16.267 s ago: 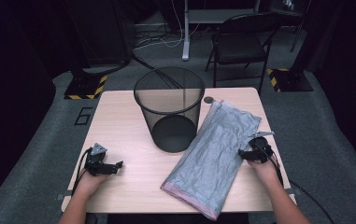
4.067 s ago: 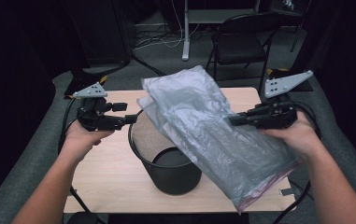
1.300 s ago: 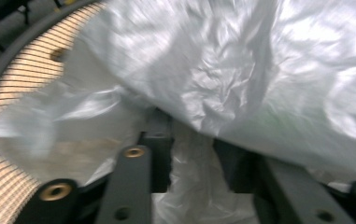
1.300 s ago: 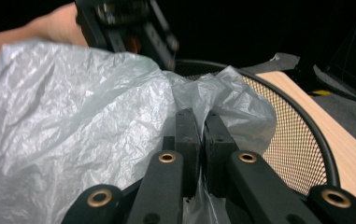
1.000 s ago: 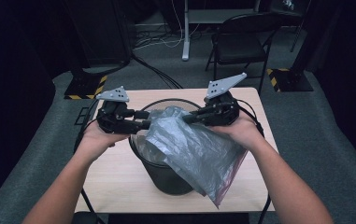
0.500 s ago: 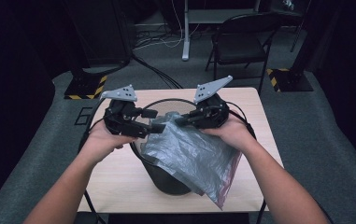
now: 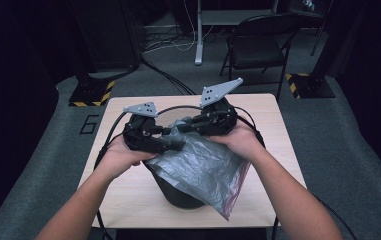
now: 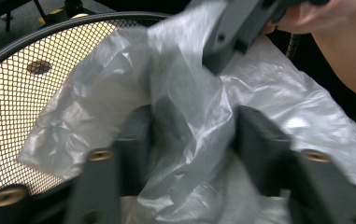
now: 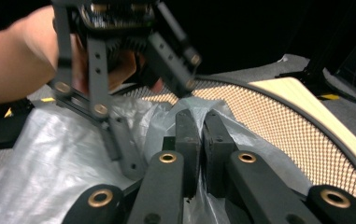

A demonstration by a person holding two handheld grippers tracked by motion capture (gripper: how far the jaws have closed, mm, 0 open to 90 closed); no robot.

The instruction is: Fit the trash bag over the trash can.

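- High view: a white "6" (image 7: pixel 89 124) is marked on the grey floor just left of the table (image 7: pixel 273 125). No other writing can be read. The table is light wood; a folding chair (image 7: pixel 258 47), cables and yellow-black striped bases (image 7: pixel 92 93) are seen behind it in a dark room.
- High view: the black mesh bin (image 7: pixel 180 192) stands on the table. The grey bag (image 7: pixel 203 167) is draped over its near rim and hangs down its front. The left gripper (image 7: pixel 170 143) and right gripper (image 7: pixel 183 125) are held close together over the bin's mouth, at the bag's top edge.
- Left gripper view: the jaws are spread, and crumpled bag (image 8: pixel 185 116) film is bunched between them; whether it is gripped cannot be told. The bin (image 8: pixel 17 93) mesh is seen at the left, the table showing pale through it.
- Right gripper view: the jaws are pressed nearly together, pinching a fold of the bag (image 9: pixel 40 154). The left gripper (image 9: pixel 154 119) is seen just beyond, its jaws apart. The bin (image 9: pixel 278 121) rim curves to the right.
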